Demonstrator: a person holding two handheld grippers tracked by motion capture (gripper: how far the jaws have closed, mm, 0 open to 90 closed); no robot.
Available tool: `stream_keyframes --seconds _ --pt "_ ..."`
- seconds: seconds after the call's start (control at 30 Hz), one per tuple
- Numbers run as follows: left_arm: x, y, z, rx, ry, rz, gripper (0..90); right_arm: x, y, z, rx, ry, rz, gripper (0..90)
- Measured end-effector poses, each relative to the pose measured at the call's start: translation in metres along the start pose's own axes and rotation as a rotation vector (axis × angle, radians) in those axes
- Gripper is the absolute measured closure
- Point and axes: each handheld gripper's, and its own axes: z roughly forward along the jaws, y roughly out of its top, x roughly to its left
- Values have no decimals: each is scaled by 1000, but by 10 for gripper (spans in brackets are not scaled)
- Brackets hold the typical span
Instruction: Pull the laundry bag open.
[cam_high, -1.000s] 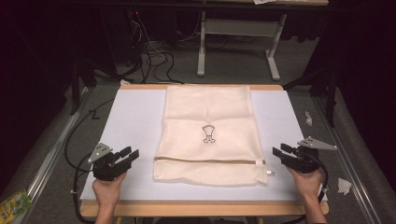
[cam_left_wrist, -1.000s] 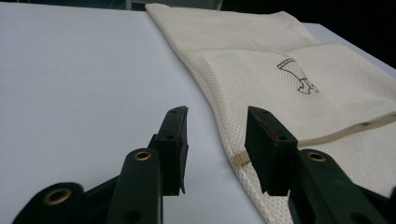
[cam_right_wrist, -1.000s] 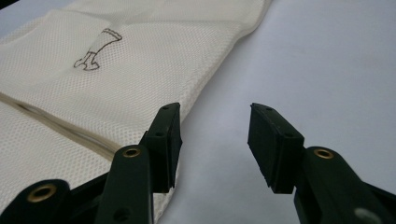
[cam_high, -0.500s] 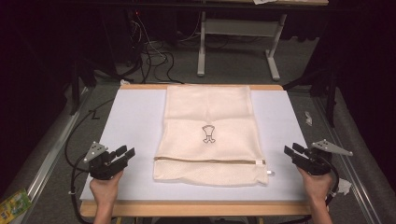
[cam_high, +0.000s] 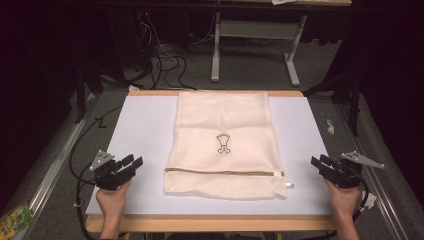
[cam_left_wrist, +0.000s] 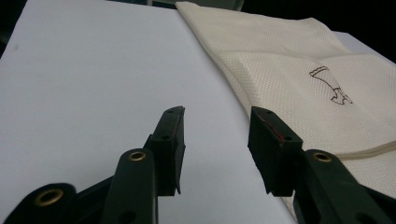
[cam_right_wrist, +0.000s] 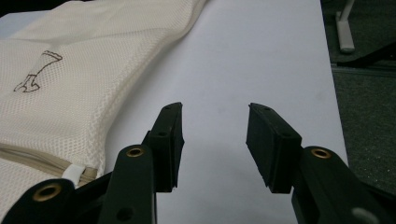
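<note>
one white table surface (cam_high: 145, 130) carries a cream mesh bag (cam_high: 225, 125) lying flat at its centre, zipper edge (cam_high: 225, 173) toward the person. left gripper (cam_high: 131, 162) rests near the bag's left side, jaws spread and just opening wider with nothing between them. right gripper (cam_high: 318, 162) sits well apart at the right edge, jaws spread, empty.
</note>
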Motion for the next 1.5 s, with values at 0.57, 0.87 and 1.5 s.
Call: stream_keyframes --seconds 0.57,0.87,1.5 --pt "5 -5 19 43 38 5 555 -5 -5 12 22 -44 5 570" --pt "8 -8 30 53 44 -3 553 -5 -7 20 47 -48 9 568" --pt "10 -11 48 84 73 -7 536 -5 -11 32 94 -68 -5 564"
